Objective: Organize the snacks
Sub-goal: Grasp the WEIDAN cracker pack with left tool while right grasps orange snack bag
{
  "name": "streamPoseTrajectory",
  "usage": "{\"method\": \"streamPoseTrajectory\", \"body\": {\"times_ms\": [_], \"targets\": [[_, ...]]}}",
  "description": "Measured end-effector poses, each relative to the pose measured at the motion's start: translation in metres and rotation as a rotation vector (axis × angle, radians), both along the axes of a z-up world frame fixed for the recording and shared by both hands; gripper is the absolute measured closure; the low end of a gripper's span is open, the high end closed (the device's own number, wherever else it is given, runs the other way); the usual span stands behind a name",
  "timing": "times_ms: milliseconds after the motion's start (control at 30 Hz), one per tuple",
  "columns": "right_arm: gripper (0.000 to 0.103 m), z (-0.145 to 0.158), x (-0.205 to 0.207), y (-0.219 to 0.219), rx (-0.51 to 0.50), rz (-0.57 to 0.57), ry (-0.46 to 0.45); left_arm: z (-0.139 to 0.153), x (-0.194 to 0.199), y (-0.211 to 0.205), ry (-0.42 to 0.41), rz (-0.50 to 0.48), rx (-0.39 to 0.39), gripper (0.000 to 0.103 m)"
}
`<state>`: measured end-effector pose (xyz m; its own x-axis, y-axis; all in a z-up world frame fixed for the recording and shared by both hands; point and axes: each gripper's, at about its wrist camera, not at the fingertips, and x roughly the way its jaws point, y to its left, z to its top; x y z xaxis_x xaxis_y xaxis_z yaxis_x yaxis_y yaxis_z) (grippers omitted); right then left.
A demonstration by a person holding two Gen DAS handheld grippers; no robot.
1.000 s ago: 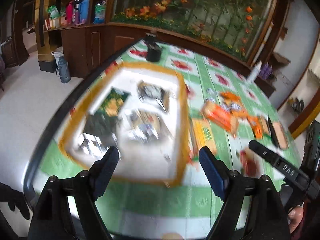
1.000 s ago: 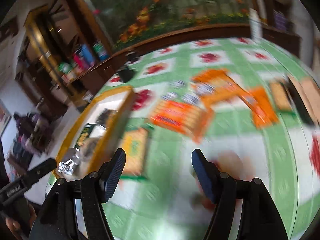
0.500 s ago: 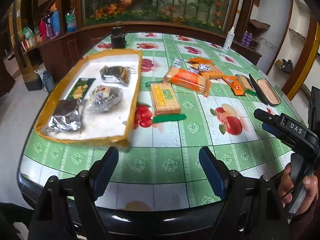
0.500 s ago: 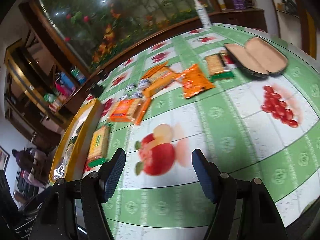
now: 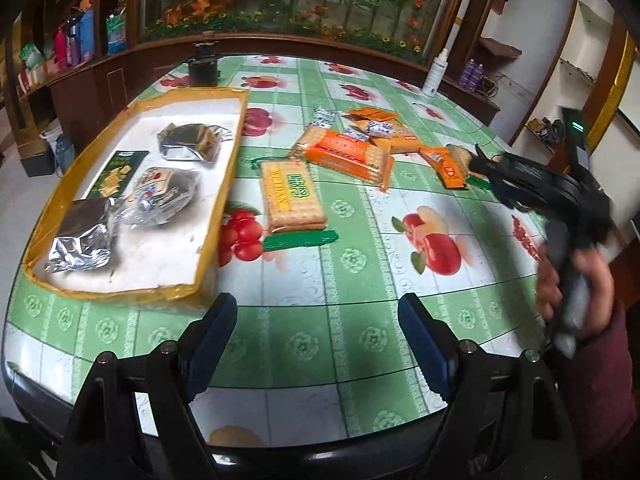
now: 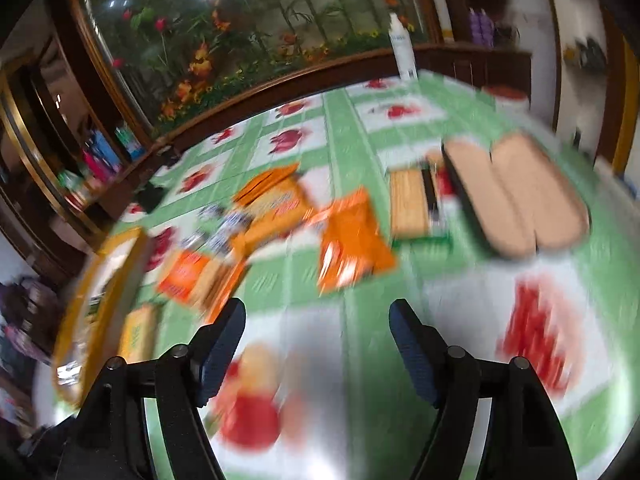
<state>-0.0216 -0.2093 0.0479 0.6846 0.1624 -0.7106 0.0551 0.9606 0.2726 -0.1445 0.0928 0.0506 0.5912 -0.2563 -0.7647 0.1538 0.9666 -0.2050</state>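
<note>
My left gripper (image 5: 316,332) hangs open over the near part of the green fruit-print table (image 5: 360,344), with nothing between its fingers. To its left lies a yellow-rimmed tray (image 5: 222,196) holding silver foil packets (image 5: 80,240) and a green packet (image 5: 116,172). Ahead lie a yellow cracker pack (image 5: 290,196), an orange cracker pack (image 5: 348,156) and a small orange packet (image 5: 448,164). My right gripper (image 6: 316,320) is opening its jaws, empty, in front of the orange packet (image 6: 352,236); that view is blurred. In the left wrist view a hand (image 5: 576,280) holds the right gripper (image 5: 484,164) close to that packet.
An open tan case (image 6: 516,196) lies at the right, with a biscuit pack (image 6: 408,204) beside it. Small silver-wrapped sweets (image 5: 324,114) sit near the orange packs. A white spray bottle (image 5: 436,72) and a black object (image 5: 204,68) stand at the far edge.
My left gripper swung off the tray toward the table's middle, then held still. My right gripper moved forward over the table toward the orange packets, and its jaws widened slightly.
</note>
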Motion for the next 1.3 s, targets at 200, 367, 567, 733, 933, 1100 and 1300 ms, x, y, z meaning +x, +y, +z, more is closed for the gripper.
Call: {"method": "streamPoseTrajectory", "body": {"times_ms": [200, 367, 567, 733, 933, 1100, 1300], "targets": [[0.025, -0.015, 0.051, 0.000, -0.031, 0.001, 0.060, 0.002, 0.009, 0.004, 0.000, 0.001, -0.028, 0.021], [0.025, -0.030, 0.070, 0.003, -0.043, -0.022, 0.092, 0.002, 0.018, 0.007, 0.007, -0.001, -0.043, 0.021], [0.050, -0.037, 0.078, 0.007, -0.068, -0.045, 0.095, 0.007, 0.035, 0.002, -0.008, -0.008, 0.000, 0.021], [0.052, -0.037, 0.066, 0.008, -0.050, -0.037, 0.078, 0.009, 0.062, -0.011, 0.002, -0.037, 0.056, 0.021], [0.052, -0.037, 0.055, 0.012, -0.058, -0.030, 0.055, 0.005, 0.090, -0.026, 0.000, -0.137, 0.016, 0.021], [0.051, -0.038, 0.054, 0.010, -0.038, -0.034, 0.053, -0.013, 0.113, -0.029, 0.049, -0.092, 0.107, 0.021], [0.051, -0.038, 0.053, 0.009, -0.018, -0.036, 0.053, -0.030, 0.127, -0.042, 0.060, -0.093, 0.209, 0.021]]}}
